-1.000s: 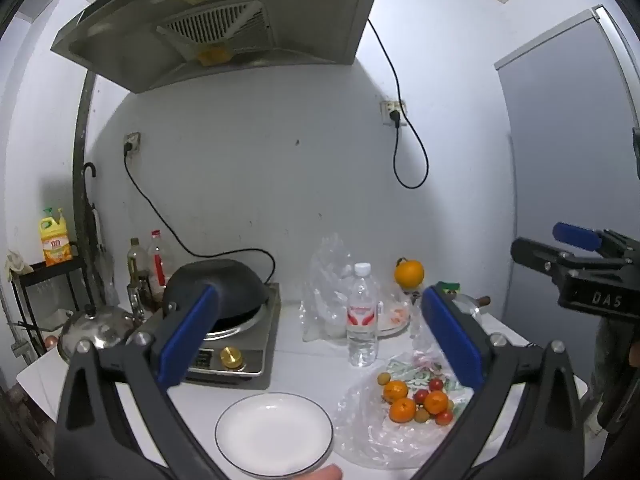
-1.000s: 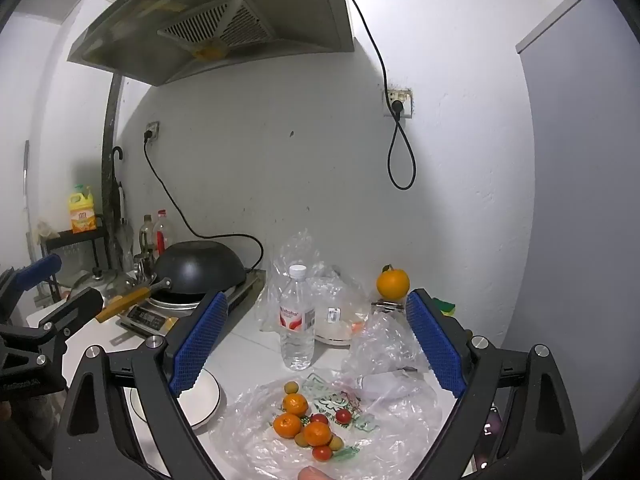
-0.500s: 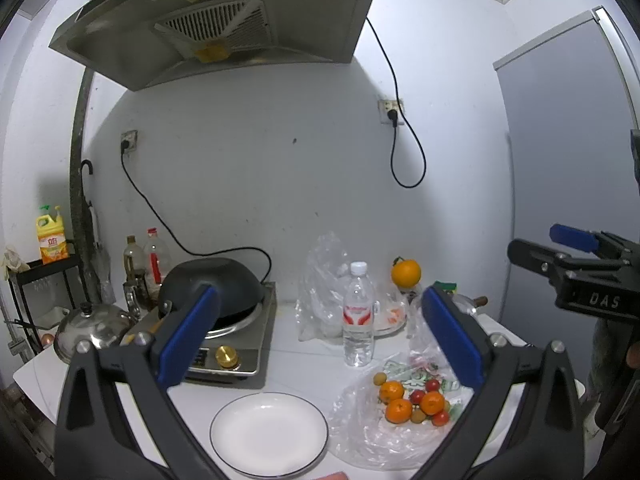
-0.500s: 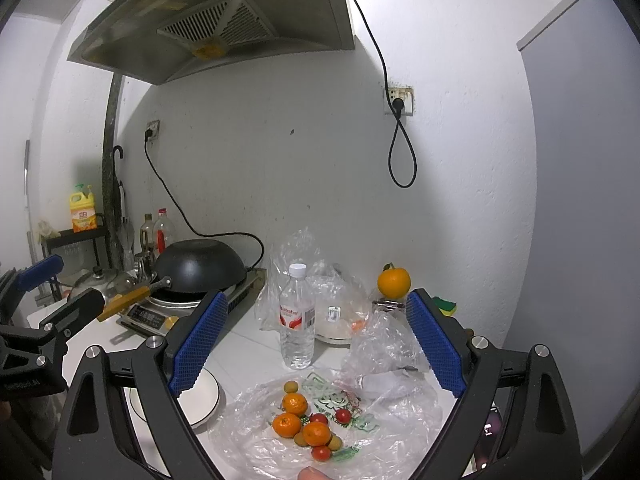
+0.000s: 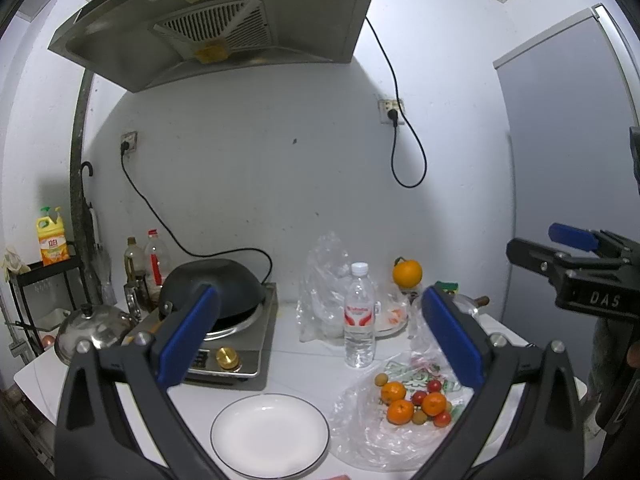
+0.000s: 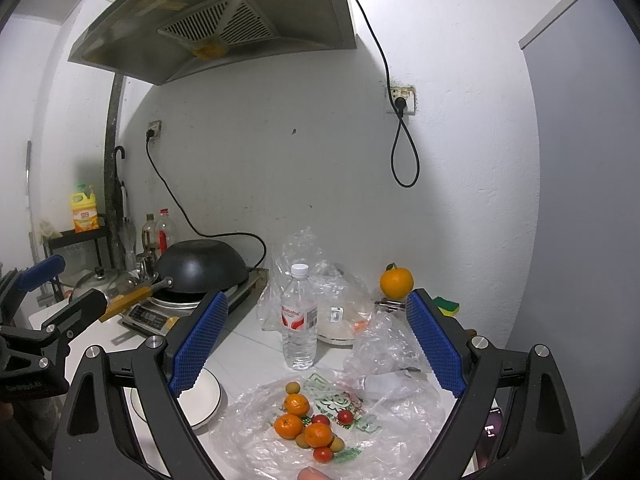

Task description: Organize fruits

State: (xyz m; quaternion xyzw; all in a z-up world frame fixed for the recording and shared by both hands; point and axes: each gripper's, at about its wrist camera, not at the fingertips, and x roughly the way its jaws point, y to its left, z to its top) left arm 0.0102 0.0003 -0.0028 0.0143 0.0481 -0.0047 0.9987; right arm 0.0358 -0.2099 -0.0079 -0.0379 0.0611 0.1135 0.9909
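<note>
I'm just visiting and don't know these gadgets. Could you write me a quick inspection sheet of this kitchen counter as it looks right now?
Surface: white countertop, crowded at the back.
Job's things: small oranges, red tomatoes and tan round fruits piled on a flattened clear plastic bag; empty white plate with dark rim beside it.
Clutter: clear water bottle, crumpled plastic bags, large orange at the back, black wok on an induction cooker.
Grippers: left gripper and right gripper open, holding nothing, above the counter.
Cables: black cord looping from a wall socket; another runs to the cooker.
Surroundings: steel range hood, white wall.
</note>
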